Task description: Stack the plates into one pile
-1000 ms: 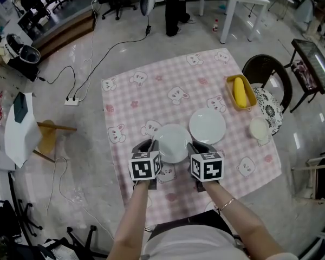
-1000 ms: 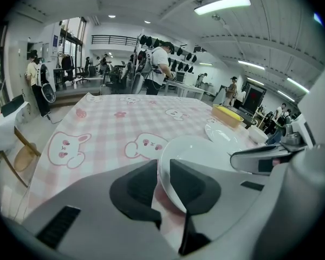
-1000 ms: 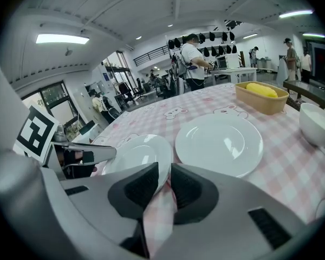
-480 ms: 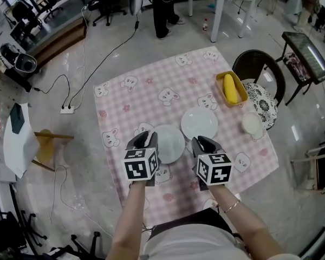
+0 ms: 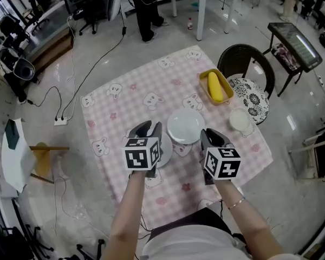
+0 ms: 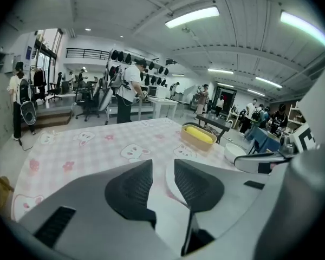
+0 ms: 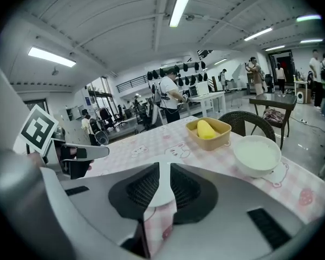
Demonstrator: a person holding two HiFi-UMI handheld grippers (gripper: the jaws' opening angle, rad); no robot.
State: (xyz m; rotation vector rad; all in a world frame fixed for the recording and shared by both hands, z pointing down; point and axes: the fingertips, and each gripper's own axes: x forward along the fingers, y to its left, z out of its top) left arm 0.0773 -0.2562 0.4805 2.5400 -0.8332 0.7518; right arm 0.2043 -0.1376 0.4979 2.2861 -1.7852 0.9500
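Left gripper (image 5: 150,129) just opened, empty, over the plate (image 5: 166,153) nearer the table (image 5: 124,102) front edge. Right gripper (image 5: 212,136) closing, slim gap, empty. Other plate (image 5: 185,126) just left of its tips.

My right claw (image 7: 162,171) fills the lower frame. Its jaws have just been closing and stand a narrow gap apart, with nothing pinched. Through that gap I see a white plate (image 7: 160,193) lying flat on the pink checked surface (image 7: 151,140). Farther right sit a yellow tray (image 7: 225,137) holding a yellow item (image 7: 206,129), and a white bowl (image 7: 256,155). The left claw (image 7: 100,152) hangs at far left.
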